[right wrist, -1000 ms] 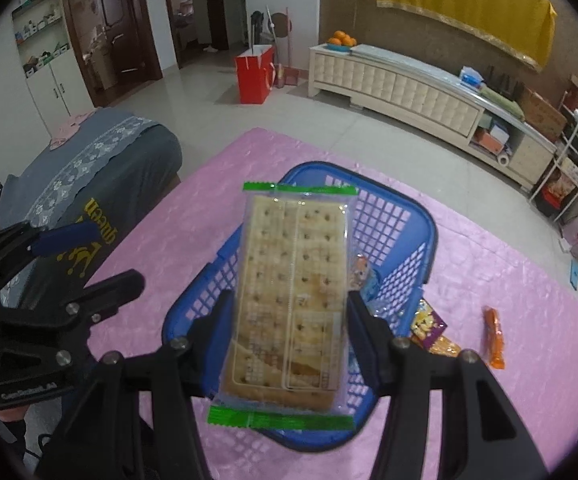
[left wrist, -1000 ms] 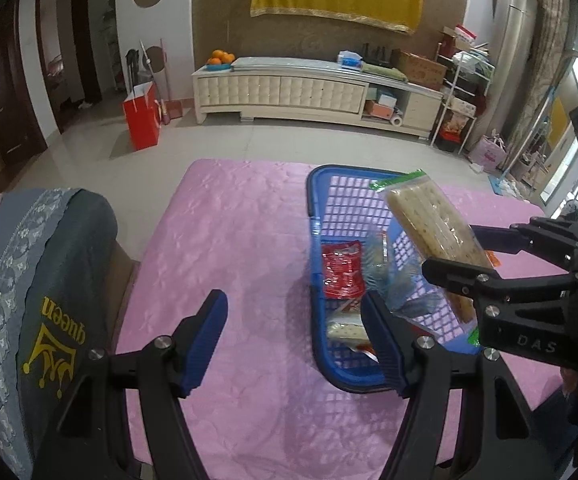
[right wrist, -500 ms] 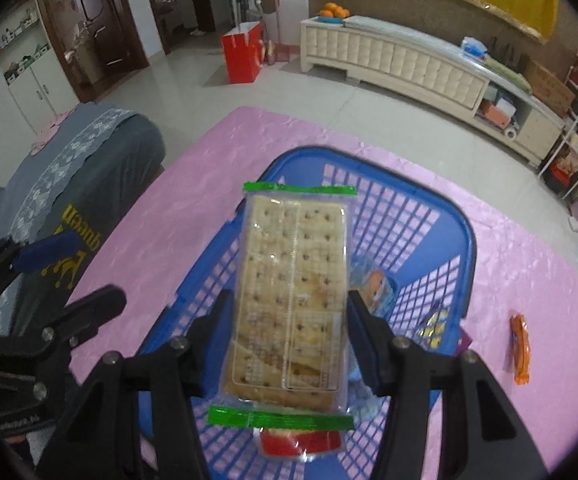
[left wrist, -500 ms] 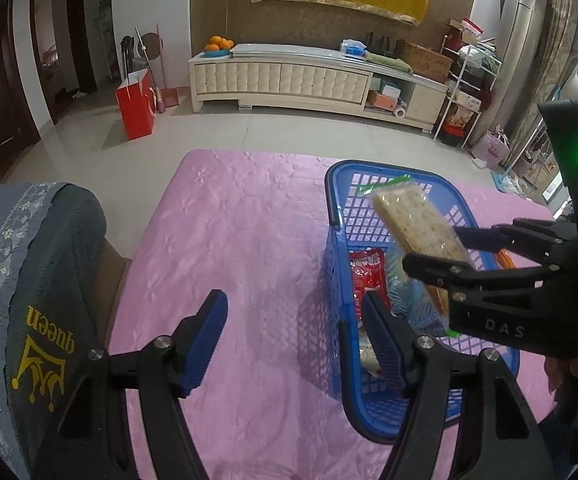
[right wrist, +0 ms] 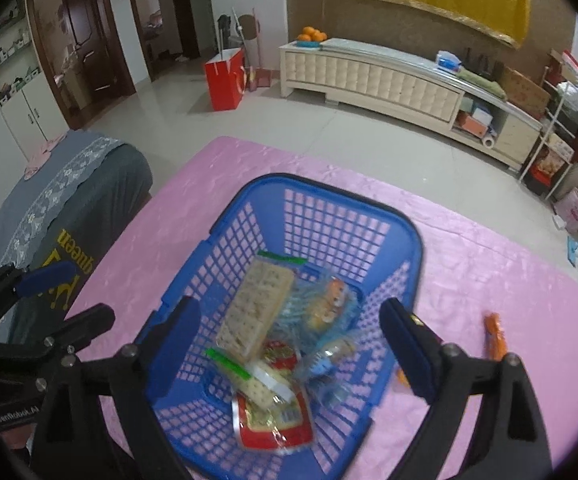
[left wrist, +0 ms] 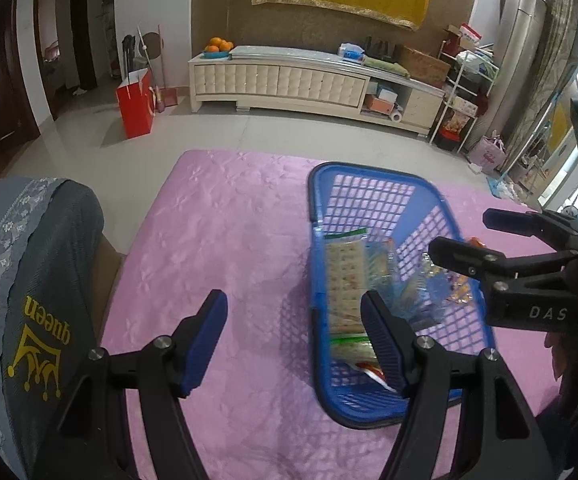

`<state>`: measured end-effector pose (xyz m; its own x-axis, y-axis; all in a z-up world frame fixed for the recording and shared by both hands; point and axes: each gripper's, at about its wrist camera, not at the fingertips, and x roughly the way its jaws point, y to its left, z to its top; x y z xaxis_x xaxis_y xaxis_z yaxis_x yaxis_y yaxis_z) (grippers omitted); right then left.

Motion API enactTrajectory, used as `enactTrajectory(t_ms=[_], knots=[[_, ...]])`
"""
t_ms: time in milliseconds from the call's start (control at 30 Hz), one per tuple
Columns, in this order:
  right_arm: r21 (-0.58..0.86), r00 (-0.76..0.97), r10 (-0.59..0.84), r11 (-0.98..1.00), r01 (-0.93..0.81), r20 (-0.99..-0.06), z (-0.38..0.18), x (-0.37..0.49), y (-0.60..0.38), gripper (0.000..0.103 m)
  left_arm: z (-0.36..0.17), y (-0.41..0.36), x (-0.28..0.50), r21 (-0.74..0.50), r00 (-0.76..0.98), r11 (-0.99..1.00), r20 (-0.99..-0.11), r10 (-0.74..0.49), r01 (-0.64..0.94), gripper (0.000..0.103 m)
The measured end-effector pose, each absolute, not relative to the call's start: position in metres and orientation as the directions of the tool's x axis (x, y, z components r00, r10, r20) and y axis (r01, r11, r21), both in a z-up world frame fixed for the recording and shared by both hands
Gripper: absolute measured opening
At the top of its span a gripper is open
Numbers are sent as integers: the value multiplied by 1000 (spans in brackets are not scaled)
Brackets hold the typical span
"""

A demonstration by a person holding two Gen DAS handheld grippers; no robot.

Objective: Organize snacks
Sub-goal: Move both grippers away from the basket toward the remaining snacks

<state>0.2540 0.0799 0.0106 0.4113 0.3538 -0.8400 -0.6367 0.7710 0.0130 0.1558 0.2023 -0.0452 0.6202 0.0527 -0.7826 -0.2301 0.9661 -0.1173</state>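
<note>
Your right tongs hang over the blue basket, pointing steeply down. Their jaws are opening, already wide, with nothing pressed between the pads; the basket's contents lie below the gap.

The cracker pack, clear wrap with green end seals, lies inside the basket on its left side, tilted, its far end toward the back wall. Its near end rests on a second cracker pack, which lies over a red snack packet at the near end of the basket. Just right of the crackers sit some blue-tinted clear packets; these are blurred, contents not readable.

The basket stands on the pink-covered worktop. An orange snack stick lies on the cloth outside the basket, to its right, apart from it.

Your left tongs hold nothing. The jaws stand moderately apart over bare pink cloth, the right finger overlapping the basket's left wall in the left wrist view; whether it touches, you cannot tell. In that view the right tongs' dark frame reaches in from the right edge over the basket, with a green light showing on its body.

A chair draped in grey fabric stands at the worktop's left edge.
</note>
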Motion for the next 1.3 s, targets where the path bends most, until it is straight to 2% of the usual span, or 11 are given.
enactTrajectory(t_ms=[500, 567, 633, 1033, 1300], knots=[[4, 486, 341, 821, -571, -805, 49, 237, -1, 93, -4, 116, 162, -75, 671, 992, -742, 13, -102, 67], [3, 496, 334, 832, -555, -801, 51, 238, -13, 93, -3, 106, 164, -75, 673, 993, -740, 5, -90, 75], [4, 504, 330, 840, -542, -798, 52, 238, -27, 93, -1, 92, 169, -73, 681, 995, -732, -3, -74, 78], [26, 506, 305, 874, -485, -806, 40, 253, -106, 93, -19, 8, 196, -46, 649, 999, -760, -36, 1, 78], [28, 467, 329, 840, -542, -821, 20, 267, -139, 93, -40, -24, 211, -67, 628, 997, -777, -33, -31, 78]])
